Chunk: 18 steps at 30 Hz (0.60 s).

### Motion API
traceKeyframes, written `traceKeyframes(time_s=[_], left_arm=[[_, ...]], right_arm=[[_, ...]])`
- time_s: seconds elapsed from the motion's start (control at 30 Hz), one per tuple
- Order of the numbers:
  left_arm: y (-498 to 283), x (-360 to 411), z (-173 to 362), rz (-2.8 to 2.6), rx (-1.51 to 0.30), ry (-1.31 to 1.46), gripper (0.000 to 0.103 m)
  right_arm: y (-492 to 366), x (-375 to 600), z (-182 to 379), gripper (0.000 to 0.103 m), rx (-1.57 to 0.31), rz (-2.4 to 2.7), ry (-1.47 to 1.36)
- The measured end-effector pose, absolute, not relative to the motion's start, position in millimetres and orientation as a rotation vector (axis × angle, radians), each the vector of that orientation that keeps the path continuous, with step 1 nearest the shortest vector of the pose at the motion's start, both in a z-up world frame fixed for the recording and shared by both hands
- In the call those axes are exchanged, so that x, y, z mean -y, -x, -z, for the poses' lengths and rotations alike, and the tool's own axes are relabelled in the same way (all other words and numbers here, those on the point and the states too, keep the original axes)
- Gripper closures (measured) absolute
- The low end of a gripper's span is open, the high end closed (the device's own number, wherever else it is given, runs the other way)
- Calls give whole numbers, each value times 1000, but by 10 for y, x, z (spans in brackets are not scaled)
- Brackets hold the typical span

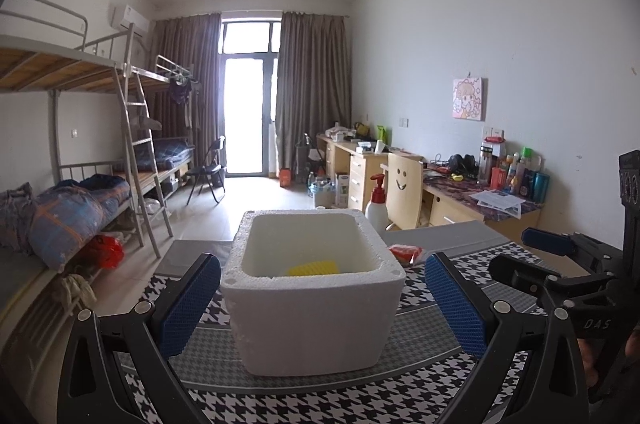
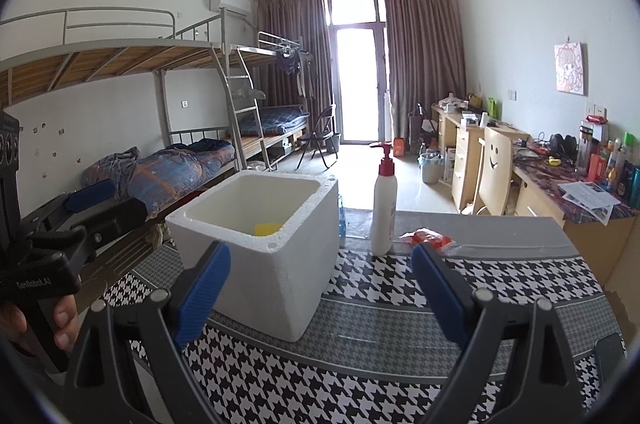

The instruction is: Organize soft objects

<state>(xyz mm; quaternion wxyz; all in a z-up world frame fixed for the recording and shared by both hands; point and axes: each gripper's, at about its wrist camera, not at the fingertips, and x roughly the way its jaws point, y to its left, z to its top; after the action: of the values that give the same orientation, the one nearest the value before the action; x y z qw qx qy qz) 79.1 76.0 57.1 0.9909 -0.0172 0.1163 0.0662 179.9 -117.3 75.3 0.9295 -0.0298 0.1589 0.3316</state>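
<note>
A white foam box [image 1: 316, 320] stands on the houndstooth tablecloth [image 1: 360, 400]; a yellow soft object [image 1: 314, 268] lies inside it. My left gripper [image 1: 320, 304] is open, its blue pads either side of the box front. In the right wrist view the box [image 2: 280, 276] is left of centre with the yellow object [image 2: 267, 229] inside. My right gripper [image 2: 320, 292] is open and empty above the cloth [image 2: 380, 288]. A red-orange packet [image 2: 430, 238] lies beyond the right finger; it also shows in the left wrist view [image 1: 406, 251].
A white pump bottle with a red top [image 2: 383, 208] stands upright right of the box, also in the left wrist view [image 1: 377, 208]. The right gripper [image 1: 560, 264] shows at the left view's right. Bunk beds [image 2: 160, 160] on the left, desks [image 2: 560, 192] on the right.
</note>
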Motion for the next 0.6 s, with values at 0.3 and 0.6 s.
traceKeyframes(time_s=[0.3, 0.6], left_arm=[[-664, -674, -451, -147, -216, 34, 1], [-563, -643, -353, -166, -186, 29, 1]], right_arm=[[-1676, 1274, -666, 7, -310, -678, 23], [-1578, 1344, -526, 3, -296, -664, 24]])
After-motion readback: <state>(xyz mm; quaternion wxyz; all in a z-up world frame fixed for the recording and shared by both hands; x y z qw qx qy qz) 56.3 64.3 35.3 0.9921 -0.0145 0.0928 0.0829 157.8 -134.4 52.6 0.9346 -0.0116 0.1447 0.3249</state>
